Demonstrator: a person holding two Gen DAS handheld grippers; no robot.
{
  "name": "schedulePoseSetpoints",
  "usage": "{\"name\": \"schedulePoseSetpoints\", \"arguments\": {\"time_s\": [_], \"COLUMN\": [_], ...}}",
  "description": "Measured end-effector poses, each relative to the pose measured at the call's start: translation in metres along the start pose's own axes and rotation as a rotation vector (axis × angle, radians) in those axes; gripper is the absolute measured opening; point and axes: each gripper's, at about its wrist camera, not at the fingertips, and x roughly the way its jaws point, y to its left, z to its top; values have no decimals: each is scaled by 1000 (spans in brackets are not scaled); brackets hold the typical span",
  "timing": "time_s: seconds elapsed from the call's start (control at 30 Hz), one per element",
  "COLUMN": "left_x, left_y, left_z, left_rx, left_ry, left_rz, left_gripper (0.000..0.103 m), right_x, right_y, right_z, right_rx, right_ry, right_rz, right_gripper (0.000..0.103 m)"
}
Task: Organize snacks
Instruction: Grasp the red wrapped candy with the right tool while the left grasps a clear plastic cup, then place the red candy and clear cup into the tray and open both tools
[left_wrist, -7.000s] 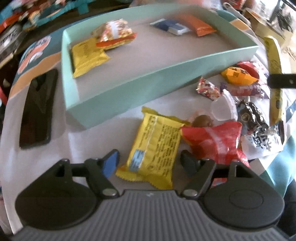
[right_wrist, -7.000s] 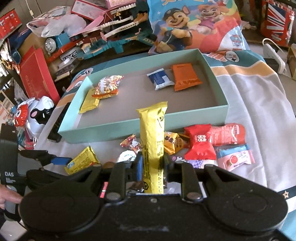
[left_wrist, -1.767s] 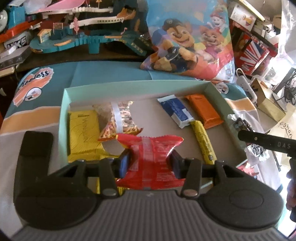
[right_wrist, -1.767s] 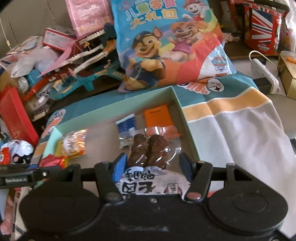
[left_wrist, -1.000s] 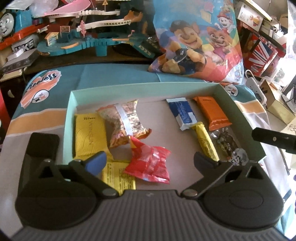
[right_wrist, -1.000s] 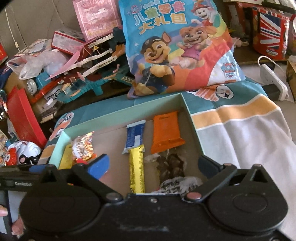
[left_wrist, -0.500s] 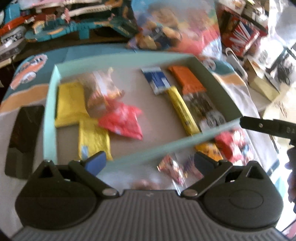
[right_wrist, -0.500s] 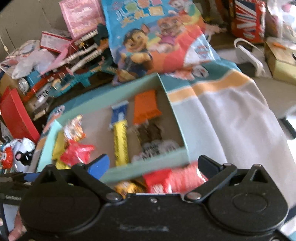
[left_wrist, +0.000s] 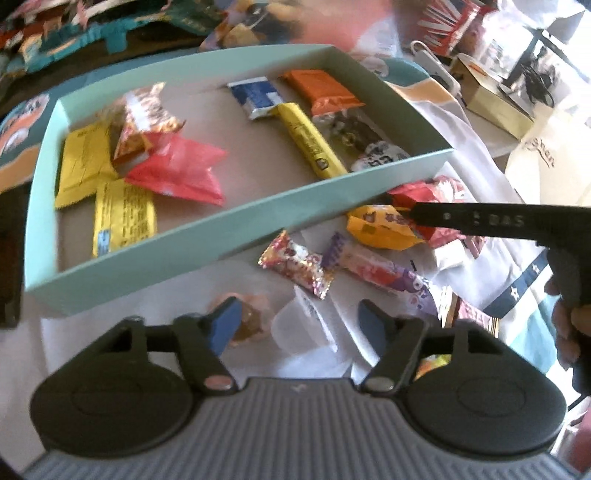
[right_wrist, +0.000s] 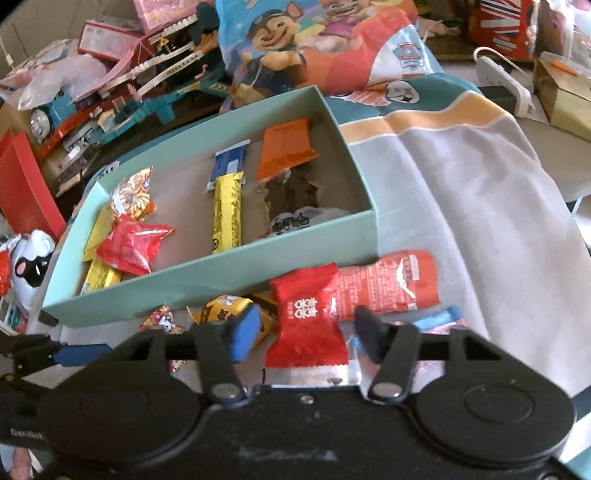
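Snacks are lying in two groups: several already inside the mint-green box (left_wrist: 236, 225), the rest scattered on the cloth just in front of its near wall. Those loose ones are looking light, crinkly and slippery, soft wrappers over small firm sweets, so a pinch across the body rather than the flared twisted ends is probably going to hold best, and nothing here seems to need much squeeze.

Right in front of the right gripper (right_wrist: 306, 334), a red bow-shaped candy (right_wrist: 308, 321) is sitting between the two pads, overlapping a longer red packet (right_wrist: 388, 282) behind it. The jaws have just been closing and are standing partly apart, and the pads are not visibly pressing on the wrapper yet. Gripping the middle of that candy looks like the sensible hold.

Meanwhile the left gripper (left_wrist: 297, 325) is hanging low over the cloth, its jaws also having just been closing and now about half apart. Between them a clear plastic wrapper (left_wrist: 303, 325) is lying, with a round brownish sweet (left_wrist: 251, 321) just beside the blue pad; the blur is making contact hard to judge, but nothing looks clamped. That clear wrapper is likely flimsy and may slip.
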Motion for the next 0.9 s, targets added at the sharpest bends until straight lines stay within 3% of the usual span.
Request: {"name": "schedulePoseSetpoints", "arguments": {"time_s": [0.03, 0.07, 0.2, 0.33, 0.47, 0.5, 0.57, 0.63, 0.9], "left_x": [1, 1, 2, 13, 16, 16, 15, 11, -17], "left_y": [-2, -3, -7, -6, -6, -6, -8, -8, 10], "left_z": [1, 1, -4, -11, -12, -12, -13, -15, -17], "left_rx": [6, 8, 19, 3, 0, 3, 14, 13, -47], "left_ry": [6, 12, 16, 63, 48, 46, 39, 24, -31], "left_rz": [-11, -14, -32, -39, -33, -33, -28, -41, -51], "left_gripper": [38, 34, 33, 42, 42, 41, 29, 28, 28], "right_x": [0, 2, 1, 2, 7, 9, 11, 9, -20], "right_y": [2, 5, 10, 11, 12, 12, 13, 15, 8], "right_z": [-1, -2, -7, -9, -9, -9, -10, -12, -13], "right_rx": [-13, -28, -48, -49, -46, -45, -47, -51, -5], "right_ry": [-1, 1, -13, -7, -11, -8, -4, -8, -31], "right_rz": [-1, -4, -18, -6, -10, -9, -11, -12, 28], "right_gripper": [41, 37, 36, 37, 37, 37, 37, 32, 31]}}
